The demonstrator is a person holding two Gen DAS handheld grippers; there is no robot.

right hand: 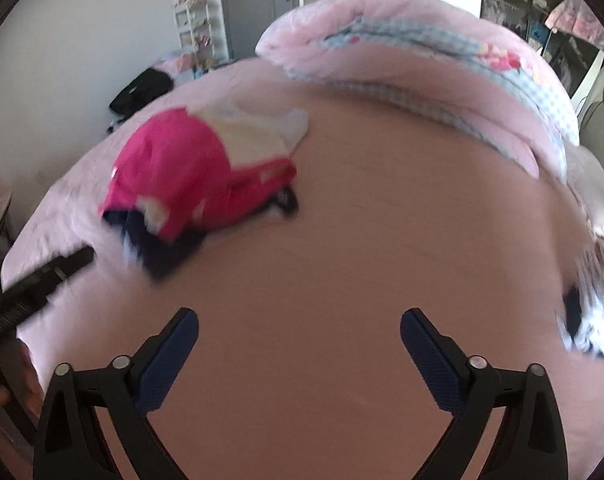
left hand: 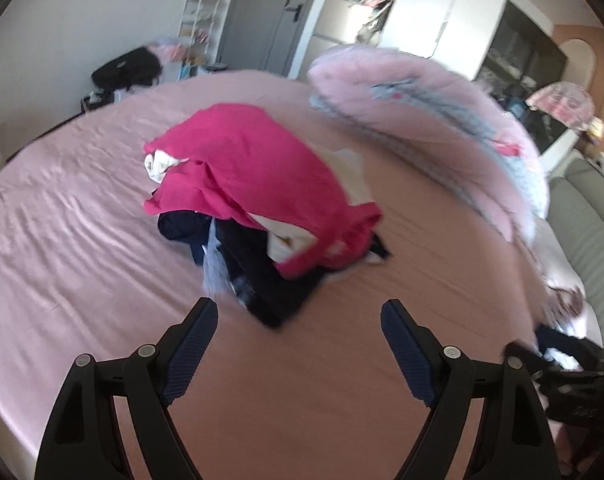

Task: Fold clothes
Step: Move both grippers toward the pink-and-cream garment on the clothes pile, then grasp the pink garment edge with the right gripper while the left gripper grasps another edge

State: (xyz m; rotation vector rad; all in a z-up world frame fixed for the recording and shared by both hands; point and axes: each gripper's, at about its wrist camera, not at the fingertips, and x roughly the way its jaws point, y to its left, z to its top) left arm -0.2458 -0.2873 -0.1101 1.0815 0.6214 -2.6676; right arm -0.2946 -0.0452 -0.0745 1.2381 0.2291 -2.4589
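One clothes pile (left hand: 257,208) w/ magenta top (left hand: 253,168) on pink bed (left hand: 61,240). Two grippers, left (left hand: 297,320) & right (right hand: 299,328), jaws spread, empty. One rolled quilt (left hand: 430,116) behind.

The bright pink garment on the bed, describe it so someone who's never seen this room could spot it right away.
Start at the bed's pink sheet, with a rolled pink quilt along its far side. Near the middle sits one heap of clothes; the magenta garment is draped on top. The pieces under it are cream or dark navy.
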